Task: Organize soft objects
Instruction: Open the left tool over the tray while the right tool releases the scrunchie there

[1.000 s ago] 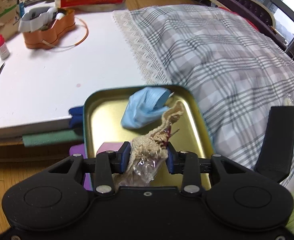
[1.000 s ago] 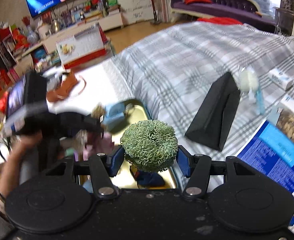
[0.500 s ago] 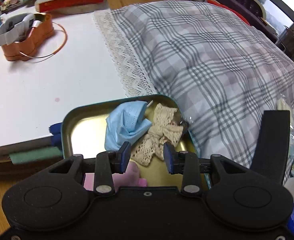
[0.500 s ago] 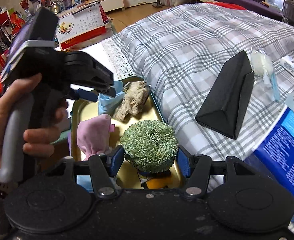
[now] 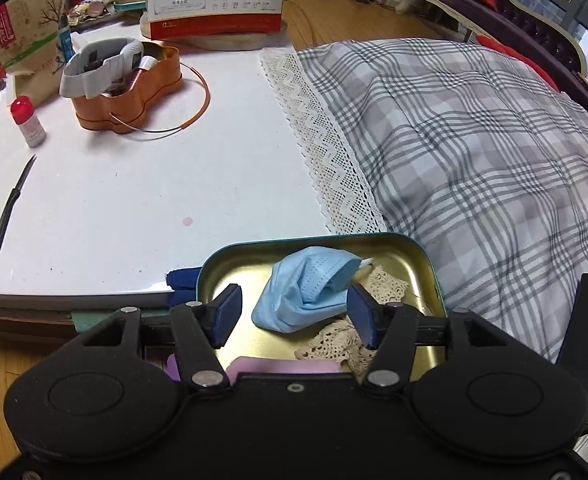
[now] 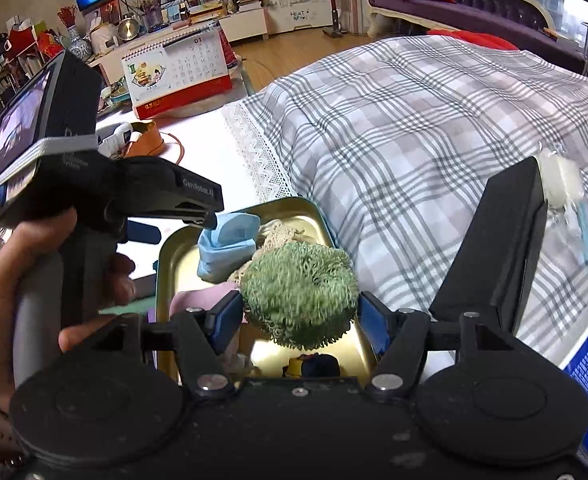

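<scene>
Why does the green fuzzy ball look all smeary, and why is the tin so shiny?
Right wrist view: the green fuzzy ball is motion-blurred between the right gripper's fingers, while the plaid blanket behind stays sharp. The gold tin glares bright under the ball. Left wrist view: everything is sharp, the tin's floor mirrors the light, and the fisheye lens bends the white table edge.

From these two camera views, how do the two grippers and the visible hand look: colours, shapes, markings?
Both the left gripper and right gripper are matte black plastic, with two round discs on the body, silver screws, and blue pads on the fingers. Seen from the right wrist, the left one has a grey handle, a phone-like screen under a grey band, and white "GenRobot.AI" lettering. The hand is bare.
</scene>
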A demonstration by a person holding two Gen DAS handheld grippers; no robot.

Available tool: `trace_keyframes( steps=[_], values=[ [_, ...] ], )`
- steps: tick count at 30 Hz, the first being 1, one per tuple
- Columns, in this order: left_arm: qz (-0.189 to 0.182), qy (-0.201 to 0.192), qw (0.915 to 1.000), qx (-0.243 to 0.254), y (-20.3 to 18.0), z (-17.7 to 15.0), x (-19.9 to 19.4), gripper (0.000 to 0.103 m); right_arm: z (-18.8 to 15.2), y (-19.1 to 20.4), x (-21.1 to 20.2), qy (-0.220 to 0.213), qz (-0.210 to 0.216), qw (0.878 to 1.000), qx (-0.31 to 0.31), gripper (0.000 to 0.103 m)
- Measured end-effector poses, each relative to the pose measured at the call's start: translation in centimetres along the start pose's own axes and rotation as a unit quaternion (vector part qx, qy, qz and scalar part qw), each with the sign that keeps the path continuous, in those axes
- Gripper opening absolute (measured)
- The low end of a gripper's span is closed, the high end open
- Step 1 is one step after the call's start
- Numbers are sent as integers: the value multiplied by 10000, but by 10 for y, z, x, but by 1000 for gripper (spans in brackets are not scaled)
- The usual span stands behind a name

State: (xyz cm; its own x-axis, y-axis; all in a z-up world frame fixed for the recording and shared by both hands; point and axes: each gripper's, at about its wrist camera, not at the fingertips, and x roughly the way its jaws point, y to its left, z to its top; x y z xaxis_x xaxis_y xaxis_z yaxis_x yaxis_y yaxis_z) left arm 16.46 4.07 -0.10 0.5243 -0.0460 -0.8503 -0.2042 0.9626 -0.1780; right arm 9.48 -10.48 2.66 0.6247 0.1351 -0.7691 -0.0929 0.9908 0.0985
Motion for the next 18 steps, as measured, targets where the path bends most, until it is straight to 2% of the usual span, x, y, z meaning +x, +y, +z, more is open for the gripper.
trace_keyframes(
  steps=[5, 18],
  values=[
    [-17, 53, 9999, 95, -5, -1, 2, 55, -4, -7, -2, -5, 6, 10000, 70, 63],
    [40, 156, 9994, 315, -12, -11, 5, 63, -27, -23, -7, 355, -30, 9988, 337, 63]
  ],
)
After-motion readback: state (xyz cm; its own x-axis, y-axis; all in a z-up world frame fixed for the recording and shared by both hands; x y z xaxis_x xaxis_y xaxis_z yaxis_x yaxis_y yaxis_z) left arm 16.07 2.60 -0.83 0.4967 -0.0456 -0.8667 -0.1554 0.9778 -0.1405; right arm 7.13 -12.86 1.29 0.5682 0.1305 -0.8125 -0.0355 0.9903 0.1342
